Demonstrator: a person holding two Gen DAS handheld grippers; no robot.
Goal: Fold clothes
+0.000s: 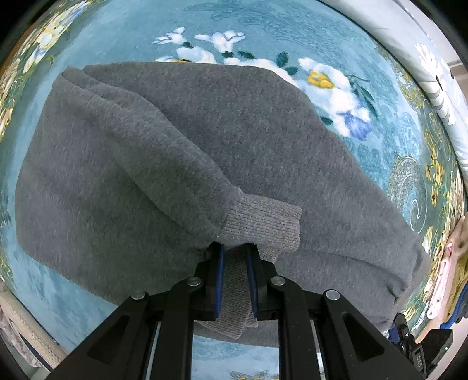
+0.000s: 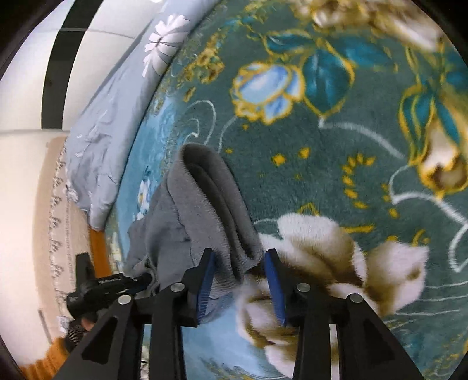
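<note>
A grey fleece sweater (image 1: 175,152) lies on the teal floral carpet (image 1: 292,26), one sleeve folded across its body with the ribbed cuff (image 1: 263,225) near me. My left gripper (image 1: 235,251) is shut on the ribbed hem band (image 1: 235,295) at the sweater's near edge. In the right wrist view the sweater's folded edge (image 2: 210,193) rises from the carpet (image 2: 321,163). My right gripper (image 2: 241,257) is open, its jaws wide apart, with the fold's corner lying between them against the left pad.
A bed with a pale blue flowered cover (image 2: 117,111) borders the carpet, also seen at the top right of the left wrist view (image 1: 438,81). The left gripper's body (image 2: 99,289) shows low left in the right wrist view. A white wall (image 2: 23,96) stands behind.
</note>
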